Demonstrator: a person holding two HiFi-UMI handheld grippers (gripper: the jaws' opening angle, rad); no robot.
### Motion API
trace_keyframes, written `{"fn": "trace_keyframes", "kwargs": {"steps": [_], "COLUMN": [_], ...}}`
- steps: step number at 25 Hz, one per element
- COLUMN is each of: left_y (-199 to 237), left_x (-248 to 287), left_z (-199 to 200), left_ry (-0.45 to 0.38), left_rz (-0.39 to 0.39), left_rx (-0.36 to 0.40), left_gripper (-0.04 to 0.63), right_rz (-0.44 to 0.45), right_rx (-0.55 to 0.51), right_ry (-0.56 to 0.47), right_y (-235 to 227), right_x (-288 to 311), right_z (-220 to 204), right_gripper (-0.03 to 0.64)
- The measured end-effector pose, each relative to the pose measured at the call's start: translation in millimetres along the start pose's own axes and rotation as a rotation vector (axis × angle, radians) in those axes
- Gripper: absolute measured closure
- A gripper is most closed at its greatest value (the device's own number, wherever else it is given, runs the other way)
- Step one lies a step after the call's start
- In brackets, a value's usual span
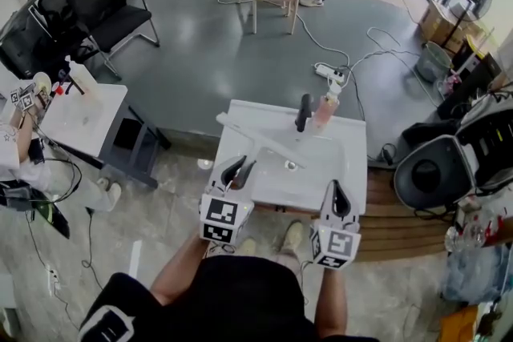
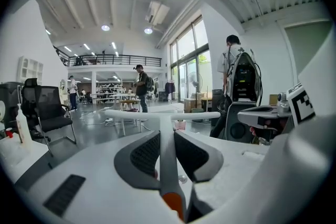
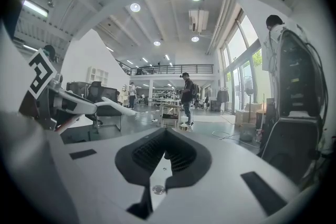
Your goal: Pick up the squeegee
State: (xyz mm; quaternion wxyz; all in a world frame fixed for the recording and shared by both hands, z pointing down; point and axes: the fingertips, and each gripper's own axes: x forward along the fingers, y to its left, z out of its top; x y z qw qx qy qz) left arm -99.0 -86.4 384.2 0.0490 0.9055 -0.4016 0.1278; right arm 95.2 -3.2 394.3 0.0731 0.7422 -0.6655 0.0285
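The squeegee (image 1: 255,142) is white and T-shaped, and it hangs over the white sink unit (image 1: 353,142). My left gripper (image 1: 239,170) is shut on its handle. In the left gripper view the handle (image 2: 167,160) runs between the two dark pads, its orange end is nearest the camera, and the blade (image 2: 163,114) lies crosswise beyond the tips of my left gripper (image 2: 167,132). My right gripper (image 1: 337,192) hovers at the sink's front right edge. Its jaws meet at the tips with nothing in them, as my right gripper (image 3: 165,131) shows in its own view, where the squeegee (image 3: 107,107) shows at the left.
A black faucet (image 1: 303,112) and a pink bottle (image 1: 325,110) stand at the back of the sink. A small white table (image 1: 80,120) with bottles is at the left, with black chairs (image 1: 104,0) behind it. A black machine (image 1: 437,164) sits at the right. Cables cross the floor.
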Motion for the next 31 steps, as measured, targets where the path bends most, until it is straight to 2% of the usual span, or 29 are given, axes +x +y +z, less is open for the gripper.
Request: {"fn": "trace_keyframes", "kwargs": {"steps": [31], "left_y": [-22.5], "left_x": [-8.1], "left_z": [-0.7], "left_ry": [-0.005], "left_rz": [0.006], "left_rx": [0.008], "left_gripper": [0.512], "right_rz": [0.020], "right_rx": [0.011], "right_ry": [-0.051], "right_y": [-10.8], "right_x": [-20.7], "right_z": [10.1], "right_gripper": [0.618]}}
